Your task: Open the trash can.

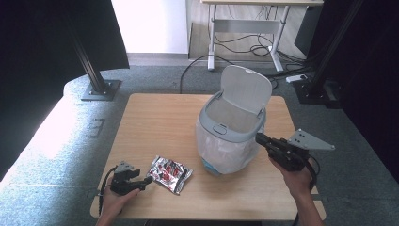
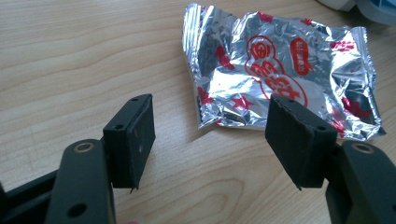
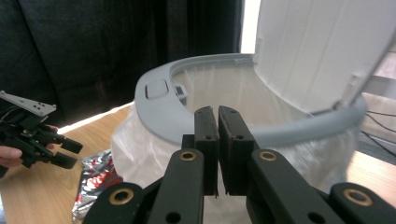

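On the wooden table (image 1: 155,117), a crinkly foil snack packet (image 1: 169,174) is lined up just ahead of the left gripper (image 1: 145,181), jaws spread wide. Right gripper (image 1: 259,138) is pinched nearly closed, empty, beside the open-lidded bin (image 1: 233,123).

Light wooden surface (image 1: 155,117) on grey carpet (image 1: 47,141), sunlit at left; black curtains (image 1: 42,37) either side, a white-legged desk (image 1: 244,28) with tangled cables (image 1: 254,47) behind.
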`<control>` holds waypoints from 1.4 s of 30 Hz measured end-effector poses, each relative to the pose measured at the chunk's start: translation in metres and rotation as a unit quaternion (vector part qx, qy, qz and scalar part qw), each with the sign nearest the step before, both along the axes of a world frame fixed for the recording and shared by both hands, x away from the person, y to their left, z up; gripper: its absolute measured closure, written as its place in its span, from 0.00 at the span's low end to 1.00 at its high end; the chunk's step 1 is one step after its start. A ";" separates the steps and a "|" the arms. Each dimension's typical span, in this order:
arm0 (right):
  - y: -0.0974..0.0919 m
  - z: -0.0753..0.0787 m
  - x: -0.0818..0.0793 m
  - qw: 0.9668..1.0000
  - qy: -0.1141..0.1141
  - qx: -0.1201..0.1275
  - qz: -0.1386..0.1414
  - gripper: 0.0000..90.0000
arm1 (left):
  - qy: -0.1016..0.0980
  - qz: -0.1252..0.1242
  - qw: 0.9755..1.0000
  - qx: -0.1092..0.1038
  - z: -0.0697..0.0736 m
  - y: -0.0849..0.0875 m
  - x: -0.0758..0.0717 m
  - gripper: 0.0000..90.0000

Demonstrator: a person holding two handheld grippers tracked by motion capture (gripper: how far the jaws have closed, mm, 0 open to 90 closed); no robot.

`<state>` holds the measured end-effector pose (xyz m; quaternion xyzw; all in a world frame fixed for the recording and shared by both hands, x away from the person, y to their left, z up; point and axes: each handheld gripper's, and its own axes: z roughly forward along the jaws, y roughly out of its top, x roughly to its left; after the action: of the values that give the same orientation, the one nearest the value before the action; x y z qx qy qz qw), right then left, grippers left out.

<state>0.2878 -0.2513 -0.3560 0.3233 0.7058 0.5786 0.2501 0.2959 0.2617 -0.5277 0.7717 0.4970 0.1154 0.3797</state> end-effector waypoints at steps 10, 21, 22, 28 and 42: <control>-0.018 -0.030 -0.013 1.000 0.009 0.006 -0.015 0.90 | -0.007 0.002 1.000 0.003 0.002 -0.003 -0.002 0.37; -0.037 -0.071 -0.019 0.998 0.038 0.002 -0.047 0.65 | -0.007 -0.002 1.000 0.009 0.001 -0.005 -0.003 0.37; -0.037 -0.076 -0.018 0.998 0.045 -0.003 -0.051 0.62 | -0.007 -0.002 1.000 0.010 0.001 -0.005 -0.004 0.37; -0.036 -0.104 -0.011 0.995 0.075 -0.027 -0.064 0.54 | -0.007 -0.003 1.000 0.011 0.001 -0.005 -0.004 0.37; -0.046 -0.147 -0.002 0.989 0.122 -0.039 -0.073 0.52 | -0.008 -0.001 1.000 0.010 0.001 -0.003 -0.005 0.37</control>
<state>0.2854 -0.2972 -0.5033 0.4323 0.7276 0.4871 0.2158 0.2910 0.2588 -0.5266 0.7748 0.4922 0.1261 0.3762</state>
